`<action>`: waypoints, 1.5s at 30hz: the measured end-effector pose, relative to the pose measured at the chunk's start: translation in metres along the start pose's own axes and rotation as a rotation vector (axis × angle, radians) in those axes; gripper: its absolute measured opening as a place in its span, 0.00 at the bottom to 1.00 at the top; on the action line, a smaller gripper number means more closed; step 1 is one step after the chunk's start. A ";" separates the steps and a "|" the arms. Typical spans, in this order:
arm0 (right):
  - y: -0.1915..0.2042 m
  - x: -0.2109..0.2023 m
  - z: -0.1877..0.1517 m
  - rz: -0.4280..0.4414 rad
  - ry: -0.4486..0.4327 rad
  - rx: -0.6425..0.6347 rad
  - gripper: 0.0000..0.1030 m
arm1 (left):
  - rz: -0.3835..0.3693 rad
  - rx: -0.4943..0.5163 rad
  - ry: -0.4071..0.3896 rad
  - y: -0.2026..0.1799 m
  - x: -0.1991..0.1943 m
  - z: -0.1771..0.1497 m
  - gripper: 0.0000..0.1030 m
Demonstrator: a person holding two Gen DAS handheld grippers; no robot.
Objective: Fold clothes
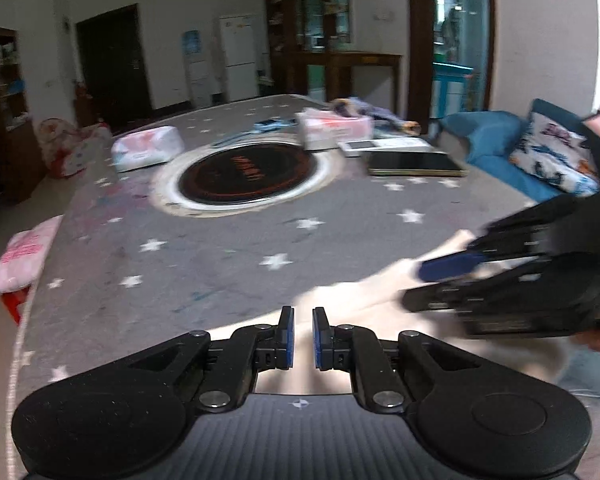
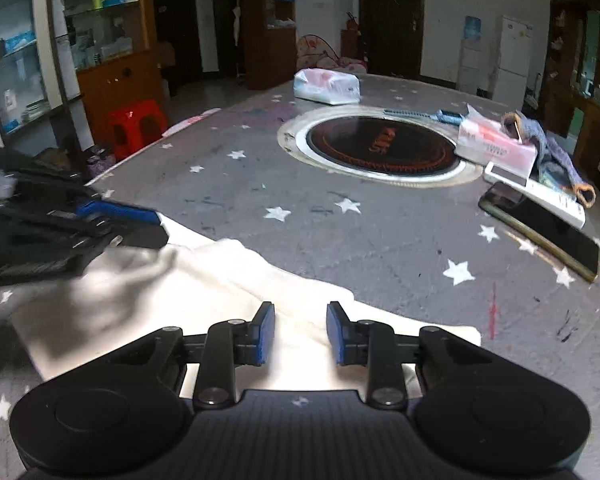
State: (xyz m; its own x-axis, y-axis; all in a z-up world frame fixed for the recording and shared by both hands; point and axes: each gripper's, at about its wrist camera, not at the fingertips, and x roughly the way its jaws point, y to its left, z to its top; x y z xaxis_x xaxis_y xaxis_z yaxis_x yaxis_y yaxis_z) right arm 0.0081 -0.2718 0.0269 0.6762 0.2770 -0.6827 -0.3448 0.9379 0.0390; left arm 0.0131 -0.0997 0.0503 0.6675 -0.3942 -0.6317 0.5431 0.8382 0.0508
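The cream garment [image 2: 236, 280] lies directly under both claws, right claw [image 2: 300, 334] parted, left claw [image 1: 303, 338] nearly together, neither gripping

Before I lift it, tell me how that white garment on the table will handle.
Probably floppy: the white garment lies in soft creases and folds on the table. Likely light, since it looks thin. Lifted by one edge it would probably drape and sag, not hold shape.
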 end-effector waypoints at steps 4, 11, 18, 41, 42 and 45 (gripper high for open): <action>-0.003 0.003 0.000 0.004 -0.001 0.013 0.26 | -0.017 0.010 0.041 -0.016 0.020 0.004 0.11; -0.015 -0.031 -0.012 0.017 -0.002 0.029 0.23 | -0.010 -0.014 0.081 -0.016 0.038 -0.001 0.12; -0.031 -0.030 -0.025 0.004 0.011 0.079 0.15 | 0.001 -0.012 0.082 -0.016 0.037 -0.001 0.13; -0.050 -0.080 -0.036 0.010 0.008 0.046 0.15 | -0.180 0.138 -0.013 -0.120 -0.010 -0.013 0.29; -0.050 -0.079 -0.037 0.026 0.008 0.053 0.15 | -0.196 0.142 -0.007 -0.126 -0.008 -0.015 0.29; -0.050 -0.073 -0.038 0.070 0.012 0.055 0.15 | -0.218 0.140 0.017 -0.137 0.001 -0.024 0.29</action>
State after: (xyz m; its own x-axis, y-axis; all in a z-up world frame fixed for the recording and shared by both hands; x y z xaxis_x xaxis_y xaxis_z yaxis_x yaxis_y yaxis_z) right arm -0.0490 -0.3470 0.0471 0.6441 0.3398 -0.6854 -0.3543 0.9266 0.1264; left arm -0.0727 -0.2056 0.0241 0.5192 -0.5524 -0.6521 0.7393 0.6732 0.0183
